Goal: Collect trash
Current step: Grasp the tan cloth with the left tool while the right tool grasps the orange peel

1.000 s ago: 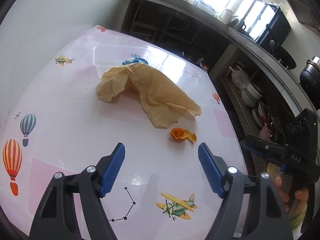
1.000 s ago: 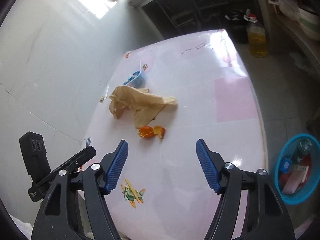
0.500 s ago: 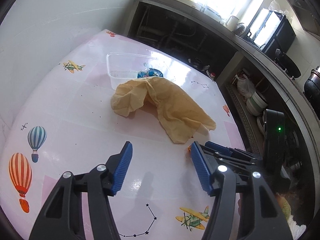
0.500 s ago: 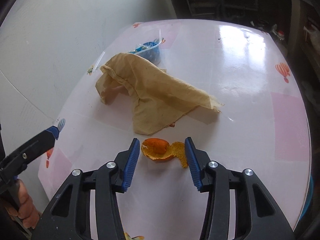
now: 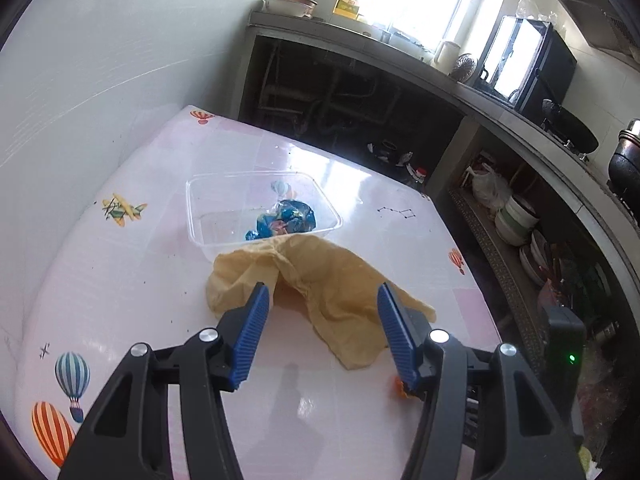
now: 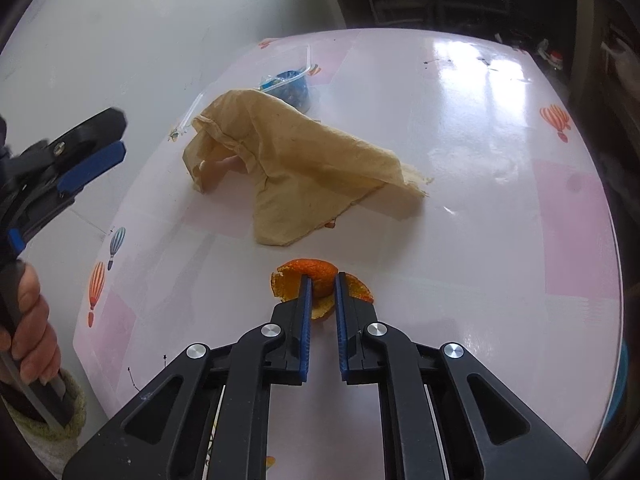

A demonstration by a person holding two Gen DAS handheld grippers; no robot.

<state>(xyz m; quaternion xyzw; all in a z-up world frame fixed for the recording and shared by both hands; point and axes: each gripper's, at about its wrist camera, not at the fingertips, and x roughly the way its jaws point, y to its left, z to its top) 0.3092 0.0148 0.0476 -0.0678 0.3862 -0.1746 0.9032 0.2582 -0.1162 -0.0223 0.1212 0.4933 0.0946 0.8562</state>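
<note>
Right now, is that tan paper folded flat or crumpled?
Crumpled. The tan paper humps up in creased folds on the table, one edge against the clear container.

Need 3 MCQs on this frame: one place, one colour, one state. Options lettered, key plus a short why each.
1. Where does the blue wrapper lie?
A. Inside the clear plastic container
B. Under the table
C. Between the left gripper's fingers

2. What colour is the crumpled paper on the table?
A. Green
B. Tan
C. Black

3. What is the state of the right gripper?
A. Wide open above the paper
B. Out of sight
C. Closed on the orange peel

Key: 1 A, the wrapper shows through the container's clear walls. 2 B, the sheet is yellowish tan in both views. 3 C, its blue pads have just been closing and now pinch the peel.
</note>
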